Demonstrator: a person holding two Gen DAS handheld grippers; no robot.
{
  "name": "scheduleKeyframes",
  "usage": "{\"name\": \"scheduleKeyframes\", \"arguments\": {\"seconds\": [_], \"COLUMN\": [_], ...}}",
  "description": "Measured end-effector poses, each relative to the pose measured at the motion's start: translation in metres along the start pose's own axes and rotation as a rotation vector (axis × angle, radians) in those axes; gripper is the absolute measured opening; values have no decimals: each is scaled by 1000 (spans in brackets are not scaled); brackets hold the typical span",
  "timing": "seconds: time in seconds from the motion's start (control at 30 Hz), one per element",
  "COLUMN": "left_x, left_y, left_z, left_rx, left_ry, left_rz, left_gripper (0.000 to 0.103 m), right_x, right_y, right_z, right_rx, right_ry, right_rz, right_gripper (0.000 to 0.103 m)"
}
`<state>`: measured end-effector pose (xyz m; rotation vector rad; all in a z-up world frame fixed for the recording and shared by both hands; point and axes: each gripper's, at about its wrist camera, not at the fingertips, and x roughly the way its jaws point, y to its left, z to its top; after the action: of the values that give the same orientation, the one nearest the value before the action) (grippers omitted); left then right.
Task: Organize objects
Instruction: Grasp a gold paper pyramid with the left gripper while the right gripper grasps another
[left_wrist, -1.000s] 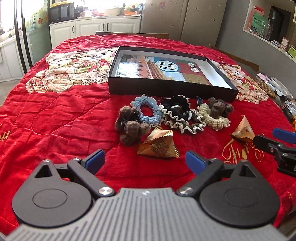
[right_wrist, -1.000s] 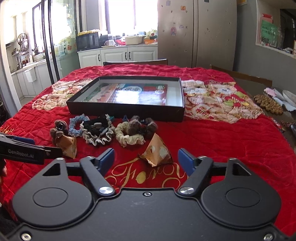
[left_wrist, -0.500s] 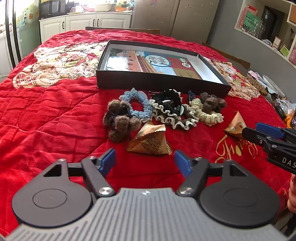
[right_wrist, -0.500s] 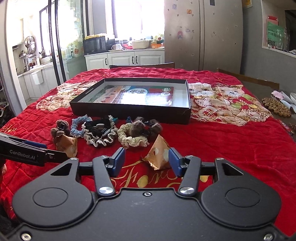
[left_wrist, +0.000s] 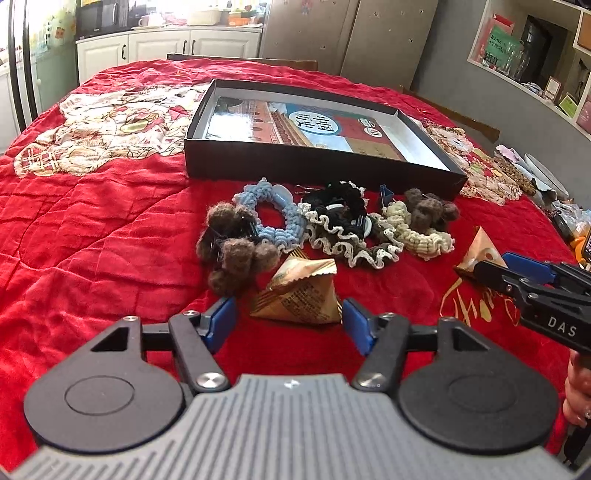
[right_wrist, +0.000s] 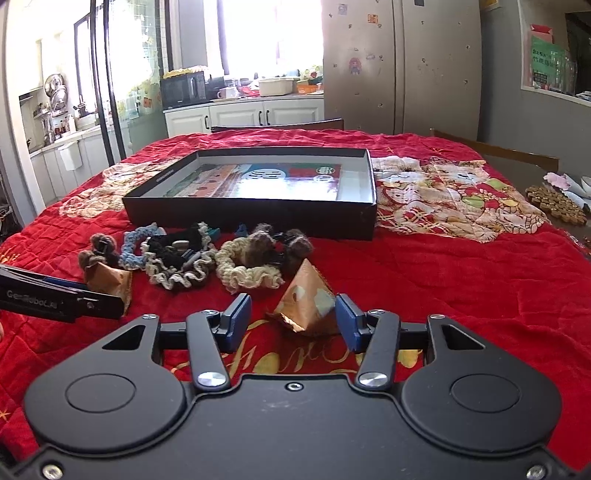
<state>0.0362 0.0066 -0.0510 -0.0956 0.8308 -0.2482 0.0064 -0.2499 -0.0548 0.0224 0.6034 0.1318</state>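
At the lower left of the left wrist view, our left gripper (left_wrist: 288, 319) sits low over the red quilt (left_wrist: 92, 236), jaws parted, with a gold pyramid packet (left_wrist: 299, 295) lying between the blue pads but not yet pressed; these jaws have just been narrowing toward it. Just above and left of that packet lies a brown pompom hair tie (left_wrist: 232, 254), touching a blue scrunchie (left_wrist: 269, 218); further right come a black-and-cream frilled scrunchie (left_wrist: 343, 229) and a cream scrunchie with brown pompoms (left_wrist: 421, 225). The open black box (left_wrist: 317, 168) stands behind them in the upper middle of the frame, empty of these items. At the far right, our right gripper (left_wrist: 495, 269) reaches toward a second packet.

In the right wrist view, the left gripper's arm enters from the lower left edge. At centre, the right gripper (right_wrist: 291, 323) also stands apart around the other gold pyramid packet (right_wrist: 306, 306), its right pad looks very near the packet's edge, contact unclear.

We judge the risks this way: the packets are slanted and crinkly, so pads closing on sloped faces may squeeze one out or crush it. The left pad sits close to the pompom tie, which could snag and drag along. The soft quilt may bunch into a low grip.
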Motion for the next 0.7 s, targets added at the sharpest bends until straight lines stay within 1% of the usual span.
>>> {"name": "scheduleKeyframes", "arguments": {"seconds": [0.1, 0.17, 0.23, 0.33, 0.47, 0.57, 0.63, 0.7], "left_x": [2, 4, 4, 5, 6, 6, 6, 6], "left_y": [-1, -2, -4, -5, -5, -5, -5, -5], "left_z": [1, 1, 1, 1, 0, 0, 0, -1], "left_rx": [7, 20, 35, 45, 46, 48, 49, 53], "left_ry": [-5, -9, -11, -15, -20, -22, -27, -31], "left_rz": [1, 7, 7, 7, 5, 5, 3, 2], "left_gripper": [73, 70, 63, 59, 56, 54, 52, 51], "right_x": [4, 7, 10, 15, 19, 19, 18, 18], "right_y": [-4, -7, -8, -10, -10, -10, -10, -11], "right_z": [0, 0, 0, 0, -2, -2, -2, -2], "right_rx": [3, 4, 5, 3, -3, -3, -5, 0], "right_ry": [4, 7, 11, 21, 31, 31, 30, 30], "right_rz": [-17, -25, -27, -22, -19, -18, -21, -21], "right_gripper": [49, 49, 49, 48, 47, 44, 40, 38]}}
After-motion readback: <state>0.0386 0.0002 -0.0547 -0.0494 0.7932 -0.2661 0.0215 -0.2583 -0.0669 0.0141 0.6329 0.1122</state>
